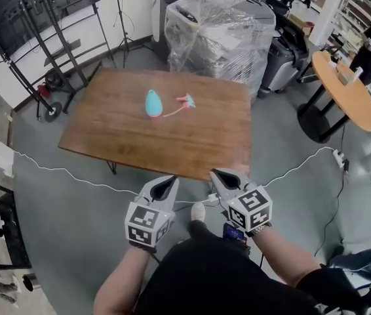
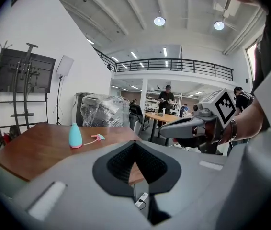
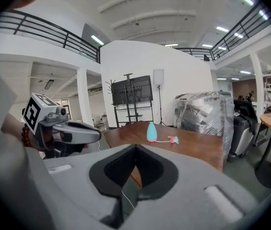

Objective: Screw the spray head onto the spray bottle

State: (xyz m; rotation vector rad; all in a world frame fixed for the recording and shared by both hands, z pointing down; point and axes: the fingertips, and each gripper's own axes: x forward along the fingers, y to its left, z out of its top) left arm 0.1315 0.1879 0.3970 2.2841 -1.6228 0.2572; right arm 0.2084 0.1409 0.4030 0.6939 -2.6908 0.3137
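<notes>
Progress is basically zero so far. The spray bottle (image 1: 153, 103) sits mid-table with the spray head (image 1: 187, 100) lying just beside it, thin tube trailing toward the bottle, not screwed on. The left gripper (image 1: 168, 180) and right gripper (image 1: 219, 174) are both pinched fully together on nothing, hanging short of the table (image 1: 172, 151) and well away from both parts. Grabbing, lining up and twisting all look left to do. The head view gives the layout from above, while the gripper views show side-on that the bottle stands upright.
</notes>
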